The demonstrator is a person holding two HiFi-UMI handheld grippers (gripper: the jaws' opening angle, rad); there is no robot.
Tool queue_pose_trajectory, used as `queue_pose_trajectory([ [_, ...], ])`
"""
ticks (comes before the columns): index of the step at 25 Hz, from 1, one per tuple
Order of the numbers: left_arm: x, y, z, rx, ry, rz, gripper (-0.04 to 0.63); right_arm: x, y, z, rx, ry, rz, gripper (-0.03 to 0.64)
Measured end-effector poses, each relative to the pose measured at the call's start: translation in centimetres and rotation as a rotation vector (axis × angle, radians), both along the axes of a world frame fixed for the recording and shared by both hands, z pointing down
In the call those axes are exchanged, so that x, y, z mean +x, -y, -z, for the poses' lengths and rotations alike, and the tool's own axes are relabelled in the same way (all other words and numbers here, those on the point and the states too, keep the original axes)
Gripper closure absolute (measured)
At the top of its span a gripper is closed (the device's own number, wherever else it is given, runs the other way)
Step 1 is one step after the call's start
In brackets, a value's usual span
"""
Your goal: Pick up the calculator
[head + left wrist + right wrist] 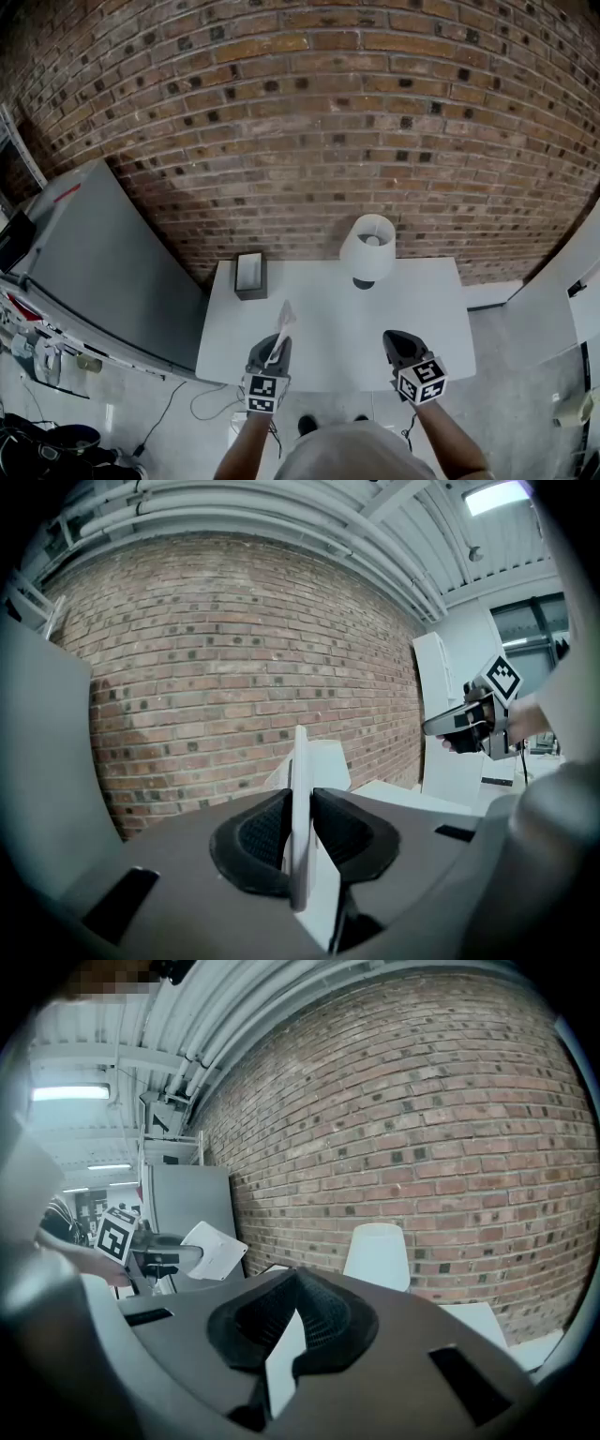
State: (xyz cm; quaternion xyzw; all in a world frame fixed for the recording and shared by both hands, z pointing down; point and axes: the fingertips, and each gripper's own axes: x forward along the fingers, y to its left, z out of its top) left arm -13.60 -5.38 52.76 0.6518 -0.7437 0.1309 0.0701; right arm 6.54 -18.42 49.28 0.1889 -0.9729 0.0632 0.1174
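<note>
The calculator (283,323) is a thin white slab held clear above the white table (328,309). My left gripper (273,345) is shut on its lower end. In the left gripper view the calculator (300,808) stands edge-on between the two black pads, which press on both its faces. The right gripper view shows its flat white face (214,1249) sticking out of the left gripper (169,1255). My right gripper (397,339) hovers over the table's near right part. Its jaws meet at the tips (298,1286) with nothing between them. No keys show on the calculator.
A white table lamp (367,246) stands at the back of the table, against the brick wall (309,122). A dark open box (250,275) sits at the table's back left corner. A grey cabinet (103,262) stands to the table's left.
</note>
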Motion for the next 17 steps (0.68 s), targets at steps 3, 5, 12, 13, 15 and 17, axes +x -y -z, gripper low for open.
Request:
queue_pose_trajectory([
  [3, 0.06, 0.08, -0.10, -0.007, 0.007, -0.005, 0.506, 0.07, 0.15, 0.00, 0.001, 0.002, -0.002, 0.606],
  [5, -0.03, 0.32, 0.26, 0.017, 0.009, -0.002, 0.506, 0.04, 0.20, 0.09, 0.004, 0.005, -0.003, 0.606],
  [12, 0.21, 0.50, -0.05, 0.015, 0.009, -0.011, 0.506, 0.14, 0.18, -0.16, 0.002, 0.007, -0.008, 0.606],
  [13, 0.19, 0.58, 0.11, 0.020, 0.010, -0.011, 0.506, 0.13, 0.19, -0.16, 0.003, 0.006, -0.008, 0.606],
  [15, 0.08, 0.64, 0.15, 0.024, 0.011, -0.009, 0.506, 0.06, 0.21, -0.14, 0.008, 0.006, -0.007, 0.606],
  [17, -0.07, 0.60, -0.02, 0.025, 0.010, -0.007, 0.506, -0.02, 0.22, -0.11, 0.013, 0.007, -0.006, 0.606],
])
